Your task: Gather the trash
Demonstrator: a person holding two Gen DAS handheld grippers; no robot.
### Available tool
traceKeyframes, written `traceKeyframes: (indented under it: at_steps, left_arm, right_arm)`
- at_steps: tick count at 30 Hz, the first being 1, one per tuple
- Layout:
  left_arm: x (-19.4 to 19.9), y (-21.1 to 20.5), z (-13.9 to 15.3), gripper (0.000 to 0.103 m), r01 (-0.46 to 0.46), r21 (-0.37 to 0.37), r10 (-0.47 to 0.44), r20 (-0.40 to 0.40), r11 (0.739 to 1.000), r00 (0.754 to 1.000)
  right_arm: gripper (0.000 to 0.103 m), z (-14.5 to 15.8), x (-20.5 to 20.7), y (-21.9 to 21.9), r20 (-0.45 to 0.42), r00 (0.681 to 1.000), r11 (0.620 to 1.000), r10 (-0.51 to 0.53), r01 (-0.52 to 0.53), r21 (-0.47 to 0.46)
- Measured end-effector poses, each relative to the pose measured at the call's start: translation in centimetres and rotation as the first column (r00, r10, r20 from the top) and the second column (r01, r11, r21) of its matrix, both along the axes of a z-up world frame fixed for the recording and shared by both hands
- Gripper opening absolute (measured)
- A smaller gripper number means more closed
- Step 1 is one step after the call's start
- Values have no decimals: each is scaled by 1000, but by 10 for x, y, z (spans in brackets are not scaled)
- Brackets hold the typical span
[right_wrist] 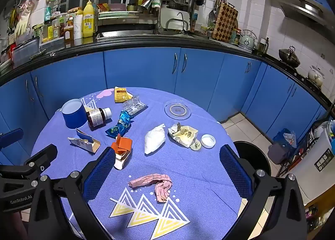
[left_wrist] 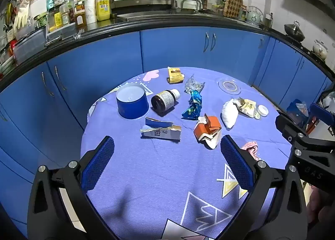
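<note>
Left hand-held gripper (left_wrist: 167, 154): jaws spread wide, nothing between them, held above the near part of the bench (left_wrist: 157, 187), which is round and covered in a purple cloth with triangle print. Right hand-held gripper (right_wrist: 167, 160): jaws likewise wide apart and empty, above the same bench. Trash, near to far: crumpled pink paper (right_wrist: 153, 183), lying between the right gripper's fingers in the right wrist view; torn white-and-blue carton scrap (left_wrist: 160, 131); crushed orange box (left_wrist: 208, 132), just beside the right gripper's left finger; white crumpled bag (right_wrist: 155, 138); yellow-and-white wrapper (right_wrist: 184, 134), with a white lid (right_wrist: 208, 141) just beside it; blue foil wrapper (left_wrist: 193, 104); brown bottle (left_wrist: 165, 100) on its side, white cap pointing away; blue round tin (left_wrist: 132, 101), open-topped, next to the bottle; clear plastic packet (left_wrist: 193, 84); yellow packet (left_wrist: 175, 74) at the far edge; clear glass dish (left_wrist: 229, 86), far right. Black bin (right_wrist: 254, 156) on the floor beside the bench, right side. Blue cabinets (left_wrist: 171, 49) behind.
</note>
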State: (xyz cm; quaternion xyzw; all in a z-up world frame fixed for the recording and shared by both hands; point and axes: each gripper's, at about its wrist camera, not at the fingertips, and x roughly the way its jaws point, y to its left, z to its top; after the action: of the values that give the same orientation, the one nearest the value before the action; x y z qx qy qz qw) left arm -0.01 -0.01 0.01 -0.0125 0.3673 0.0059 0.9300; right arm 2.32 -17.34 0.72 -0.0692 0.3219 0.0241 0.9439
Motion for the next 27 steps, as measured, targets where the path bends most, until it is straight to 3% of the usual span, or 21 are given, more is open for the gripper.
traceKeyframes:
  at_steps: [27]
  left_arm:
    - [-1, -4, -1, 100, 6, -5, -6, 11, 1000, 1000]
  right_arm:
    - [97, 1, 0, 0, 4, 1000, 1000, 2, -2, 6]
